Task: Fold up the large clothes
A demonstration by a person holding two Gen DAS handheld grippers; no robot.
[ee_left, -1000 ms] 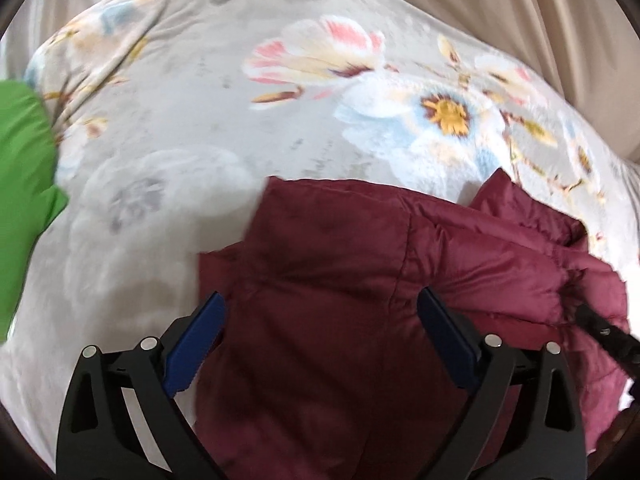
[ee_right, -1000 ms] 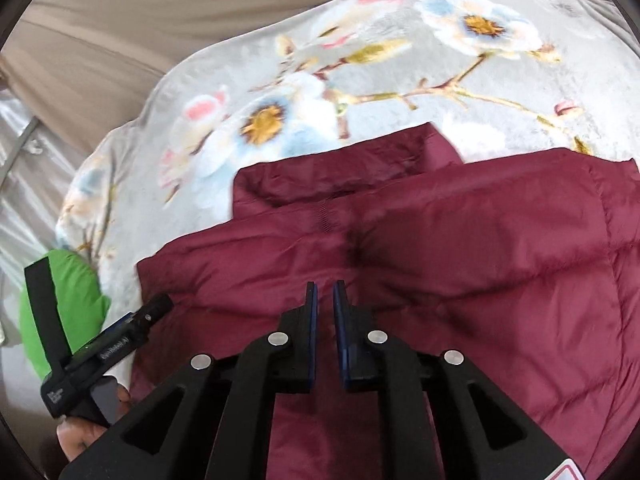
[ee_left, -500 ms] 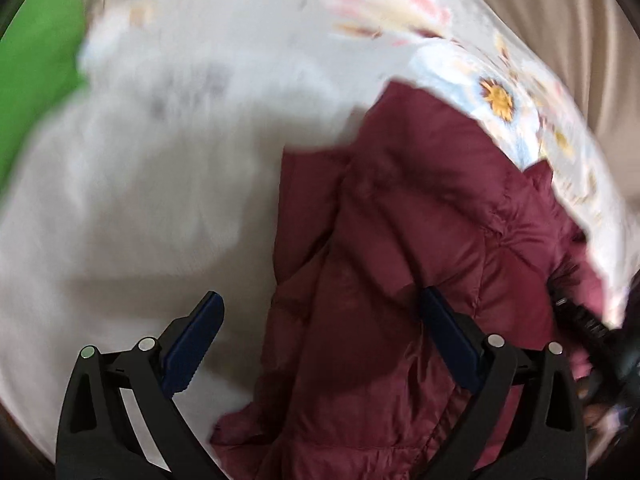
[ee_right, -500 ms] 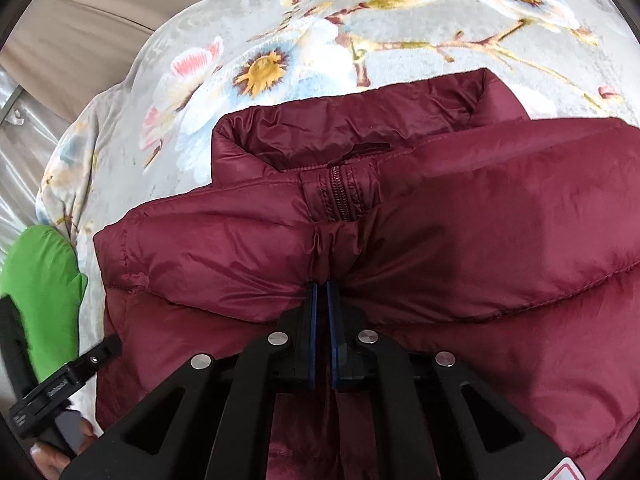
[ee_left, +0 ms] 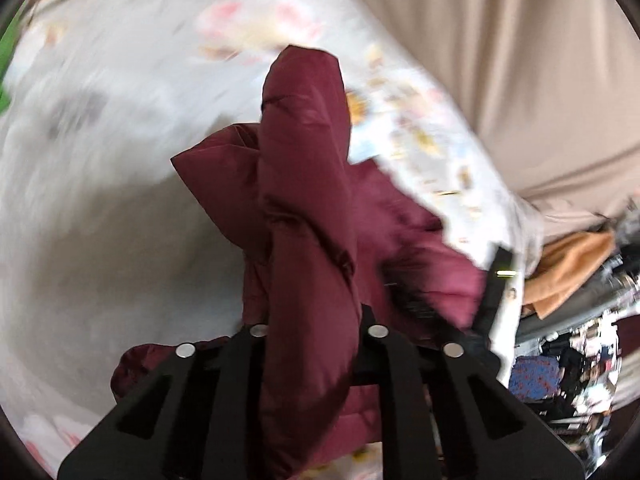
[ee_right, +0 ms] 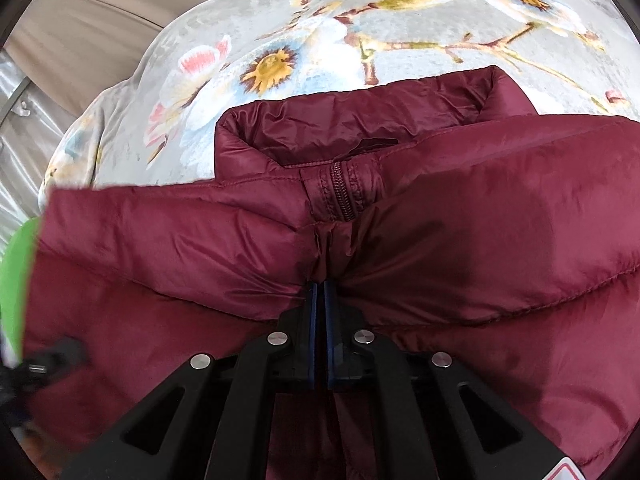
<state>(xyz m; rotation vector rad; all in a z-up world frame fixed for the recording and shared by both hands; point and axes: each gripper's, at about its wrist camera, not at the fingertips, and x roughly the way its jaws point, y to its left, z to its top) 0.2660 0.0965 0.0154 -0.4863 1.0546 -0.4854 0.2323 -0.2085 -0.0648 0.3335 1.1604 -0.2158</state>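
Note:
A dark red puffer jacket (ee_right: 460,216) lies on a grey floral blanket (ee_right: 400,12). Its collar and zipper top face away from me in the right wrist view. My right gripper (ee_right: 319,292) is shut on a pinch of the jacket just below the zipper top. In the left wrist view my left gripper (ee_left: 314,320) is shut on a thick fold of the jacket (ee_left: 308,208), which stands up between the jaws and hides the pads. The view is blurred by motion.
A green garment (ee_right: 18,280) lies at the left edge of the blanket (ee_left: 100,160). A beige sheet (ee_left: 540,60) lies beyond it. An orange cloth (ee_left: 568,268) and clutter sit at the right in the left wrist view.
My left gripper went from wide open over the jacket's edge to shut on a bunched fold and lifted it. My right gripper stayed shut and moved closer to the collar.

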